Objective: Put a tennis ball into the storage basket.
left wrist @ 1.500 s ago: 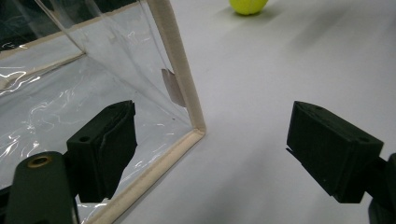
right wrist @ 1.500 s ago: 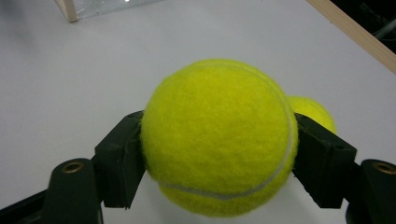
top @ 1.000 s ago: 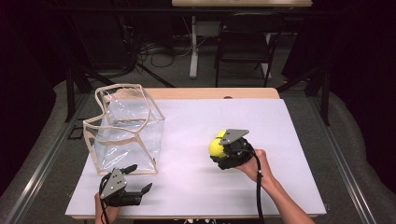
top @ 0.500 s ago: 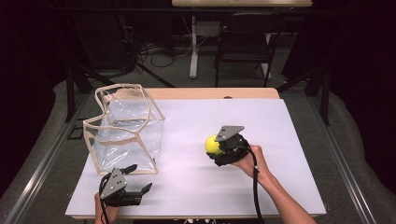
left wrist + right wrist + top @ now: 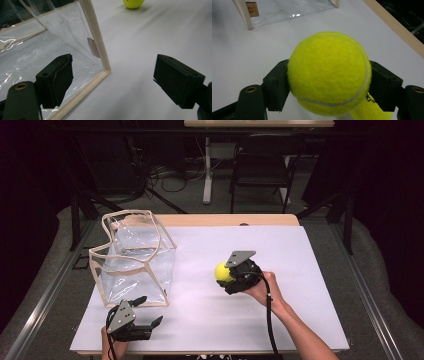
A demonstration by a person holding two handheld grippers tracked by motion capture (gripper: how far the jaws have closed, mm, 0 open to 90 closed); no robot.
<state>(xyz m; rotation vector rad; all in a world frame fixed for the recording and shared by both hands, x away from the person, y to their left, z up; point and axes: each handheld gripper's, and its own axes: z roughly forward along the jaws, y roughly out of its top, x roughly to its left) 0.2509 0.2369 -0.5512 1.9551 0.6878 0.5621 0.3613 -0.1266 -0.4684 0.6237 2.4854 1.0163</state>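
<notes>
While the right tongs [image 5: 329, 82] are clamping a yellow ball [image 5: 329, 73] between both jaws, the ball is bulging out past the pads on either side. Seen from above, the right tongs [image 5: 227, 276] are holding the ball [image 5: 223, 271] over the middle of the white worktop [image 5: 300, 270], with the person's right hand [image 5: 262, 287] gripping them from behind. At the near left corner the left tongs [image 5: 148, 311] are sitting wide open, gripping nothing. Their jaws are straddling the near corner of a clear bag [image 5: 50, 50] with tan edging, one jaw showing in front of its wall. That bag [image 5: 135, 257] is standing open-topped on the left side of the worktop, well apart from the ball.
</notes>
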